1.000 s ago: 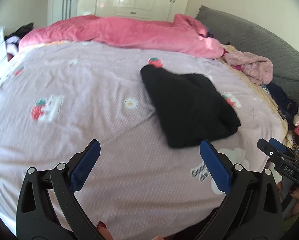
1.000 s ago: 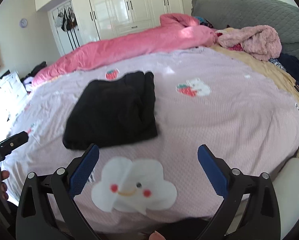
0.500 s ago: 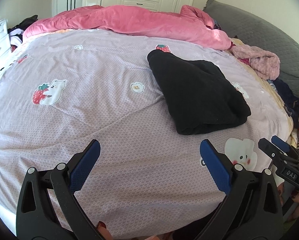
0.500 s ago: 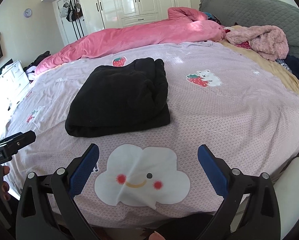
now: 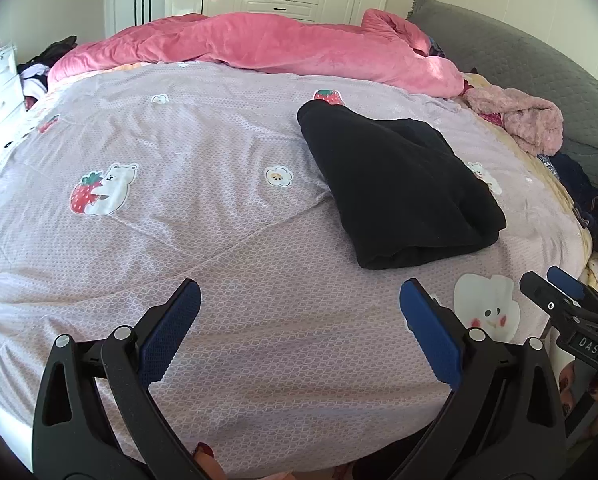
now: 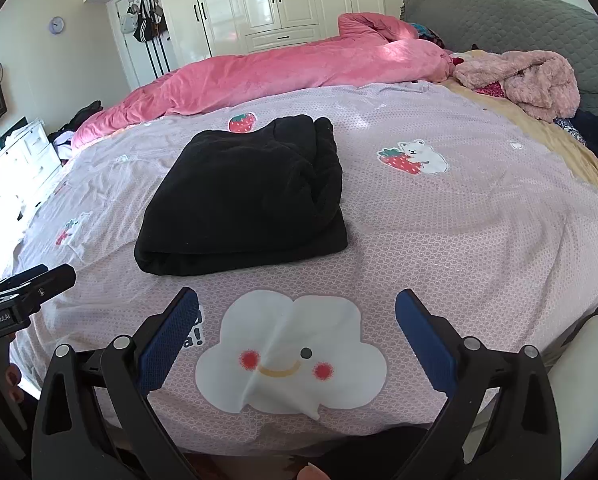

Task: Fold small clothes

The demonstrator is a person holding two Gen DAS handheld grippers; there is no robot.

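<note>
A black garment, folded into a thick rectangle, lies on the lilac patterned bed cover; it also shows in the right wrist view. My left gripper is open and empty, held above the cover near the bed's front edge, to the left of and short of the garment. My right gripper is open and empty, above a white cloud print, just short of the garment's near fold. Each gripper shows at the edge of the other's view: the right one, the left one.
A pink duvet lies bunched along the far side of the bed. A fluffy pink garment and dark clothes sit at the right by a grey headboard. White wardrobes stand behind. A white dresser is at the left.
Both grippers have pulled back and lowered slightly toward the bed's front edge; the views have steadied. The black garment has not moved. Both grippers stay open.
</note>
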